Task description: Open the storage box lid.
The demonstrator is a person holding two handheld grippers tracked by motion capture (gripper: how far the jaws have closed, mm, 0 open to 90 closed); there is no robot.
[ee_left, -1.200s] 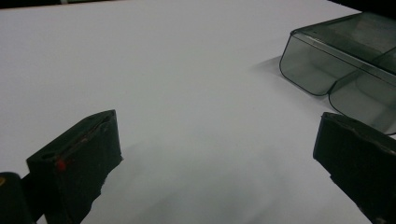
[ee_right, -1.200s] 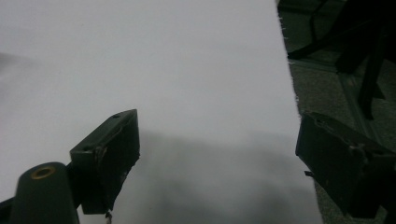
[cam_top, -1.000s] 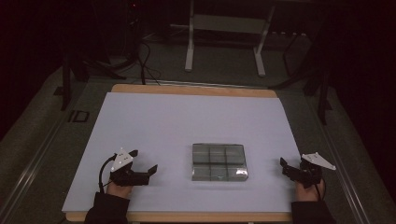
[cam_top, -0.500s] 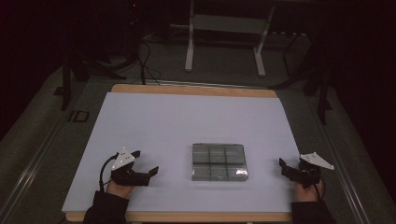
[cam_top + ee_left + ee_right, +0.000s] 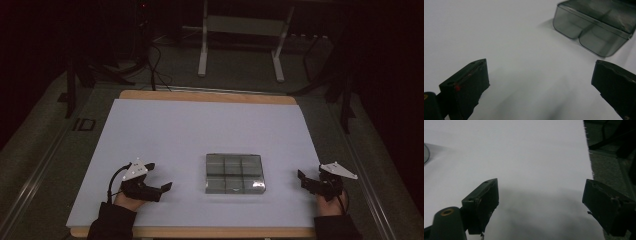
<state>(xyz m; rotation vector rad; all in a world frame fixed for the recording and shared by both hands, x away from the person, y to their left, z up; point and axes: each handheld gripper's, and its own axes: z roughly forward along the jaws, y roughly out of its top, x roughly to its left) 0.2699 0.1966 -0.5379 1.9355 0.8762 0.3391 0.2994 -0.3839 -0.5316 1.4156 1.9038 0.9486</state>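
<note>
A clear plastic box (image 5: 234, 173) with a grid of small compartments sits flat on the white-covered counter (image 5: 200, 130), nearer the front edge than the back and a little right of the middle. Its compartments look bare, as far as the high view lets one tell, and a small bright glint shows at its front right corner.

The left claw (image 5: 162, 191) rests low over the counter near the front left corner, held by a hand in a dark sleeve (image 5: 112, 222) that comes in over the front edge. It points toward the box but stays well apart from it, with bare white surface between. Its jaws stand wide apart and grip nothing; in the left gripper view the left claw (image 5: 539, 82) frames only white counter, and the plastic box (image 5: 594, 25) lies beyond it toward the upper right, its curved near wall and one inner divider plainly seen.

The right claw (image 5: 306, 181) sits near the front right corner, close to the right edge of the counter, also pointing inward at the box and separated from it by a strip of bare surface. Its jaws are spread wide too, holding nothing. In the right gripper view the right claw (image 5: 541, 202) hangs over the white surface, whose right edge runs just inside the far jaw, with dark floor (image 5: 614, 167) beyond
</note>
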